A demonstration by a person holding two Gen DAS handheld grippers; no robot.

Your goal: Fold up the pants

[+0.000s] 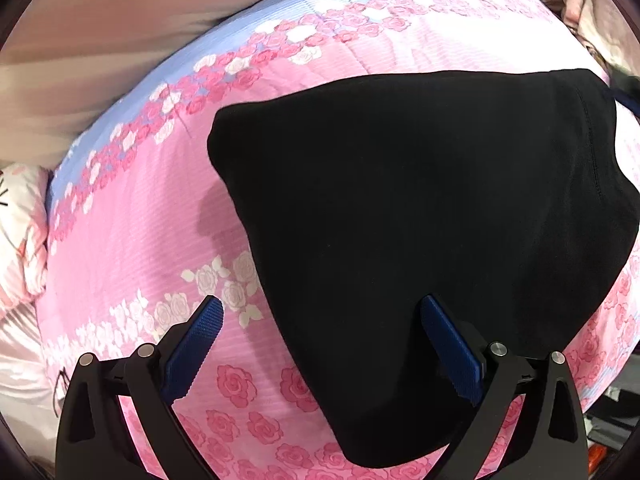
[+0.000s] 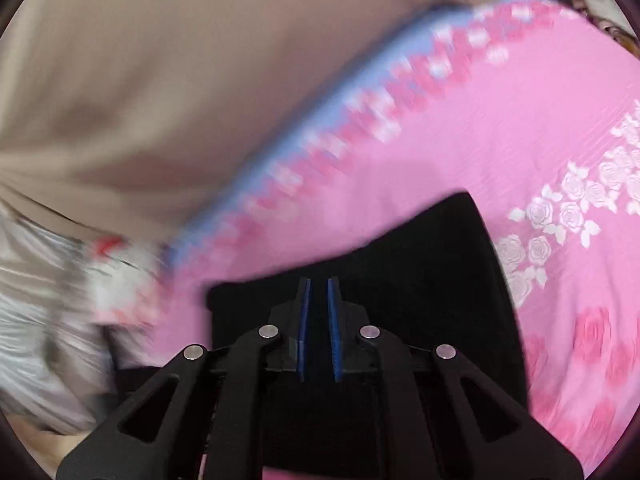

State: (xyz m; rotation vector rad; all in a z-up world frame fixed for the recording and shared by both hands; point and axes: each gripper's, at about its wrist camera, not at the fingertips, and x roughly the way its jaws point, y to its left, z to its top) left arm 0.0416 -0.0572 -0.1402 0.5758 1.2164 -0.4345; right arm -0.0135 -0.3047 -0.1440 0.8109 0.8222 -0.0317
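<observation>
The black pants (image 1: pixel 420 220) lie folded in a broad slab on the pink rose-print bedspread (image 1: pixel 132 248). My left gripper (image 1: pixel 320 308) is open and empty above the pants' near left edge, with its right blue pad (image 1: pixel 452 348) over the black cloth. In the right wrist view my right gripper (image 2: pixel 319 284) is nearly shut on a layer of the pants (image 2: pixel 420 264) and holds it above the bedspread (image 2: pixel 520 120). That view is motion-blurred.
A beige wall or headboard (image 1: pixel 100 32) runs along the far side of the bed. A white and pink pillow (image 1: pixel 20 232) lies at the left. Dark clutter (image 1: pixel 616 420) shows past the bed's right edge.
</observation>
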